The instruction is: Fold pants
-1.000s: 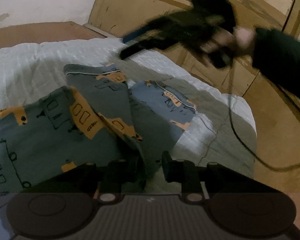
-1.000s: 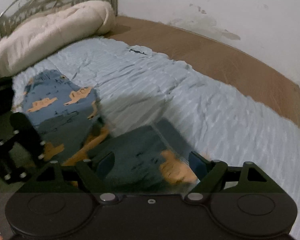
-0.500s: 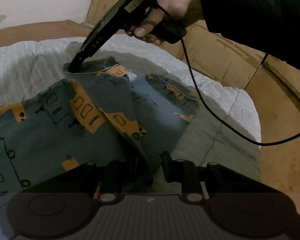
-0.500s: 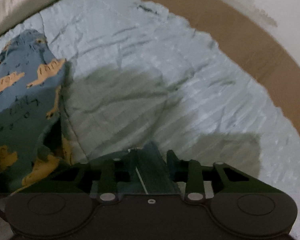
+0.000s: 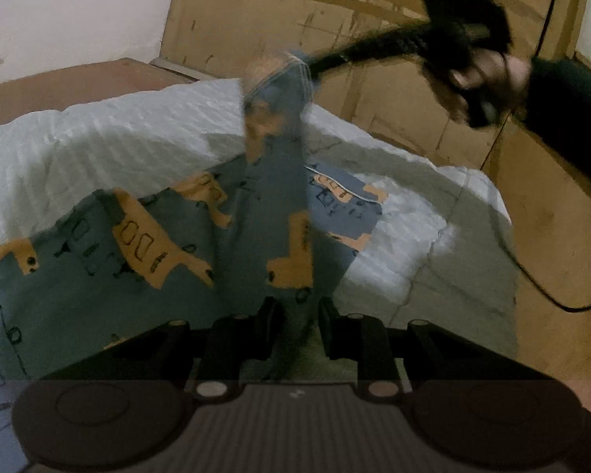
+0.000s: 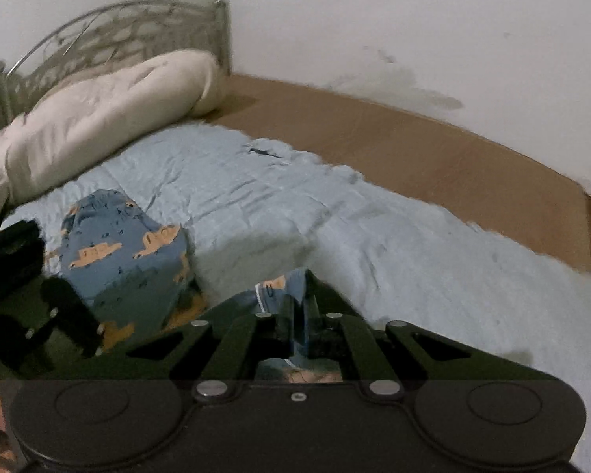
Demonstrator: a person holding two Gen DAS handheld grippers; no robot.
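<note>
Blue-grey pants [image 5: 98, 276] printed with orange trucks lie on a white quilt [image 5: 98, 138]. At the near edge, my left gripper [image 5: 295, 315] is shut on a bunched fold of the pants. The right gripper [image 5: 315, 65], held by a hand in a dark sleeve, is shut on a far corner of the pants and holds it up, so a strip of cloth stretches between the two grippers. In the right wrist view the right gripper [image 6: 295, 315] pinches a hem with white stitching. The rest of the pants [image 6: 126, 260] lies to the left, by the left gripper [image 6: 59, 307].
A cream pillow [image 6: 98, 118] lies against a metal headboard [image 6: 110, 35] at the far left. Bare brown mattress [image 6: 413, 149] runs along the white wall. Wooden panels [image 5: 295, 19] stand beyond the bed's foot. A black cable [image 5: 532, 276] hangs over the brown floor at the right.
The right gripper came down on the far corner of the pants, shut on it and lifted it up to the right. The left gripper kept its hold and barely moved.
</note>
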